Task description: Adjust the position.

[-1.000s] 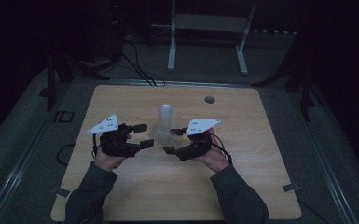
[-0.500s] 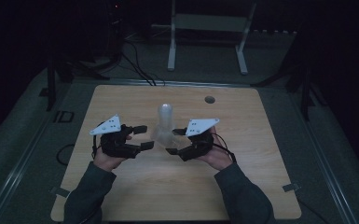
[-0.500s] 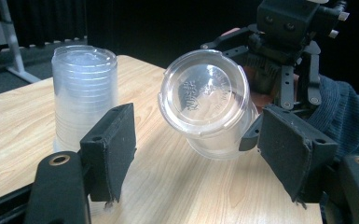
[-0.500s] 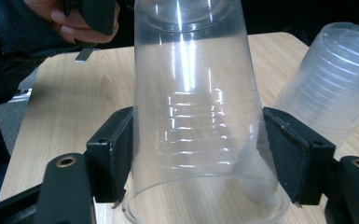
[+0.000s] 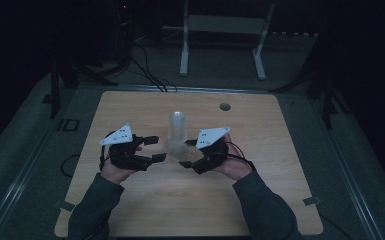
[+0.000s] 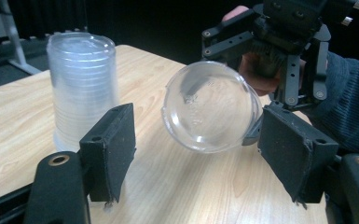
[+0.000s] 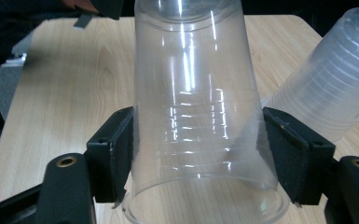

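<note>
Just beside the upright cup stack, the right tool clamps a clear cup; the left tool gapes empty.

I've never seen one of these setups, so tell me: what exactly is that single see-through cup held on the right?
The single clear plastic cup is thin, glossy and tapered, with faint rings round its wall. It looks empty. The right claw grips it near the wide open rim, one black pad on each side. It is held off the wooden table, its round bottom toward the left claw, beside the stack of clear cups.

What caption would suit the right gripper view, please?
Right tool clamps a clear cup beside the cup stack.
</note>
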Available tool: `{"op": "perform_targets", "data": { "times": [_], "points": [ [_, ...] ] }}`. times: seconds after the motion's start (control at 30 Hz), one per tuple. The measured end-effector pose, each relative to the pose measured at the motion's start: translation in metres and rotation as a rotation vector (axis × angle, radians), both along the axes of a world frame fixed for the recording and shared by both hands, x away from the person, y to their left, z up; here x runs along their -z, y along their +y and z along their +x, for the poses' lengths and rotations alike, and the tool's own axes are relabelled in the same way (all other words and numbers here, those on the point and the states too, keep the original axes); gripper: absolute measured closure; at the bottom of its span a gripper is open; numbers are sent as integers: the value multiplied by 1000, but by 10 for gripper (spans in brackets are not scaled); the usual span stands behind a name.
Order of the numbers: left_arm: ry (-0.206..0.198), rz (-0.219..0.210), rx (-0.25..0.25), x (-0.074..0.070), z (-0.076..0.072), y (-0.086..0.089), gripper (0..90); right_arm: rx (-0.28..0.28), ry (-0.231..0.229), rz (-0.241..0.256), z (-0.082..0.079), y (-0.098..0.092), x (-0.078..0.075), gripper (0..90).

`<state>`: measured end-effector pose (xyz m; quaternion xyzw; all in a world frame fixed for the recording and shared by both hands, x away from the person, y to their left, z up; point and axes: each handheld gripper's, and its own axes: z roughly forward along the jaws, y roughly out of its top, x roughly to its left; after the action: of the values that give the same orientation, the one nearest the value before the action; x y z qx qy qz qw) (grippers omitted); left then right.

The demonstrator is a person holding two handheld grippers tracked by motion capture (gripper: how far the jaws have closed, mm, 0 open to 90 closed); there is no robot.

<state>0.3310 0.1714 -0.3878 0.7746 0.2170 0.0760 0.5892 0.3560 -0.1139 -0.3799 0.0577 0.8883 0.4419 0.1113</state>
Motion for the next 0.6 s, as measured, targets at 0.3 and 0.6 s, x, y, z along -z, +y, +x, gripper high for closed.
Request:
{"op": "perform_targets", "data": {
  "times": [0.3,0.6],
  "points": [
    [5,33,10,1,0,-2,267,-14,-21,-60,0,2,-2,296],
    [1,70,10,2,0,-5,267,-25,-50,-123,1,5,-6,296]
  ]
}}
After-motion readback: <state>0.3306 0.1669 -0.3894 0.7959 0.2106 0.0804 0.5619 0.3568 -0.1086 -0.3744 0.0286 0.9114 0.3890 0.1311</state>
